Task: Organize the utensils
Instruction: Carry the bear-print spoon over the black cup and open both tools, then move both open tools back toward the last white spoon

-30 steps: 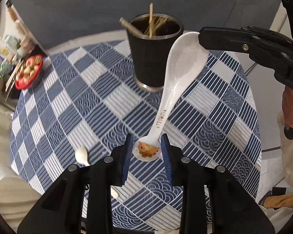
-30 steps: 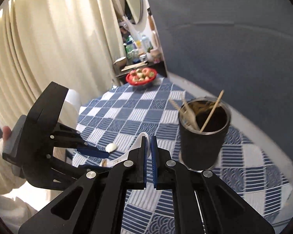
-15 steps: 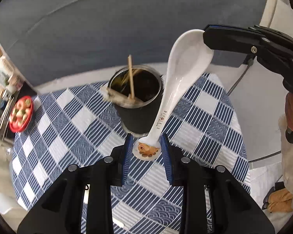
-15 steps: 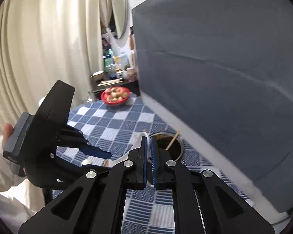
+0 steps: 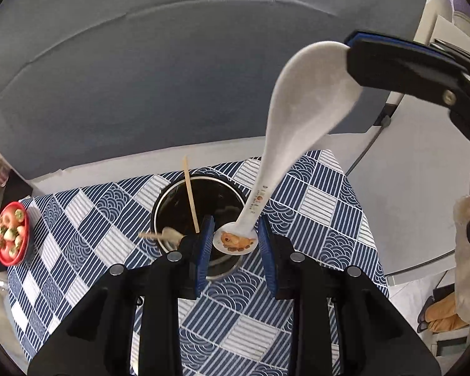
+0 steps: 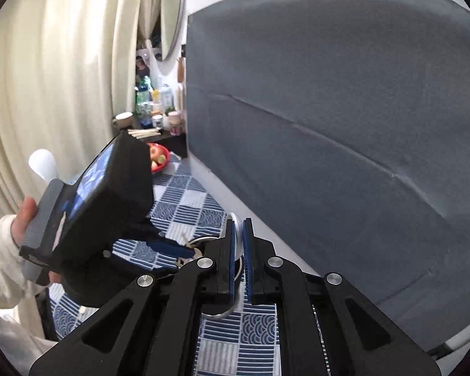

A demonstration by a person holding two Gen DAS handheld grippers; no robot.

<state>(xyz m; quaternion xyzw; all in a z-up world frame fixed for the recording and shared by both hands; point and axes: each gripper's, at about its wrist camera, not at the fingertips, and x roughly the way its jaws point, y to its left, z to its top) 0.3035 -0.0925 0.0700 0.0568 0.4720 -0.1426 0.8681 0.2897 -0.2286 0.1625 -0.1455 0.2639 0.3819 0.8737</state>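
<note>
A white ceramic spoon (image 5: 300, 106) with an orange print on its handle end hangs steeply over the black metal-rimmed utensil cup (image 5: 172, 206). My right gripper (image 6: 238, 241) is shut on the spoon's bowl (image 6: 237, 238); it also shows at the upper right of the left wrist view (image 5: 351, 50). My left gripper (image 5: 235, 238) is open, its pads (image 5: 203, 244) either side of the handle end without touching. The cup holds chopsticks (image 5: 191, 197) and a wooden utensil (image 5: 166, 235).
The cup stands on a blue and white patterned tablecloth (image 5: 316, 206). A red bowl of fruit (image 5: 11, 233) sits at the far left edge. A grey padded panel (image 5: 172, 78) stands behind the table. A shelf with bottles (image 6: 153, 109) is beyond.
Both grippers have risen and tilted so the spoon now hangs handle-down over the cup's mouth. The left jaws have opened wider around the handle end.
</note>
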